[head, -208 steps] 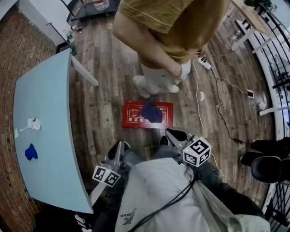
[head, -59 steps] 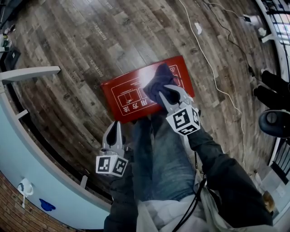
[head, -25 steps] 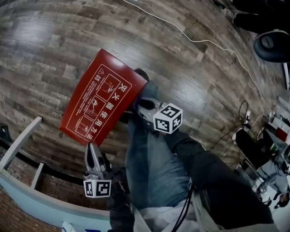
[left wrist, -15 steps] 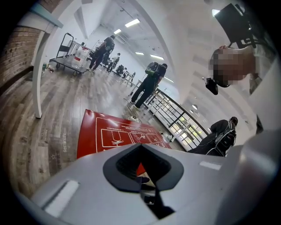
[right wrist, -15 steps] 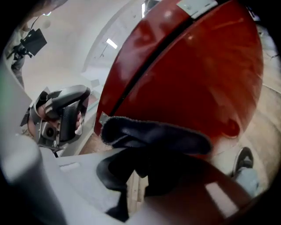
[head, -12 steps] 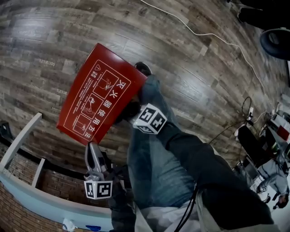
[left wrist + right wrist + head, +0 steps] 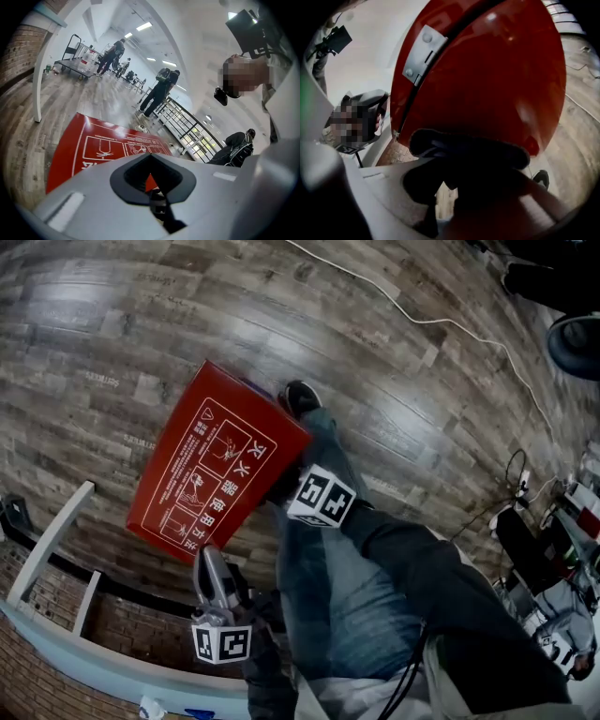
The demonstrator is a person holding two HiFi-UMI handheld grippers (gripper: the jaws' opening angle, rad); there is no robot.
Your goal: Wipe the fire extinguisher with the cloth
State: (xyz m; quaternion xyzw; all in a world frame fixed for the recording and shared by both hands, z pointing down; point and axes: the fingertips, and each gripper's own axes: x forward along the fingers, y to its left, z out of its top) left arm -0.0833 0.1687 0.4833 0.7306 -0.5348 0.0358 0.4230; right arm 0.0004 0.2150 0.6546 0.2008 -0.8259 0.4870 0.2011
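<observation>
Box [image 7: 220,470]: on floor [image 7: 422,381], tilted | handling: likely stiff, heavy, slick; steady by an edge | cloth [image 7: 478,154]: soft, pinched in right gripper [image 7: 457,171], against box | left gripper [image 7: 208,557]: closed, empty

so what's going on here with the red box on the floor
A person with a gripper in each hand is cleaning a red fire extinguisher box that lies on the wood floor. The right gripper is shut on a dark cloth and holds it against the box's side. The left gripper is shut and empty, hovering near the lower end of the box's printed face.
</observation>
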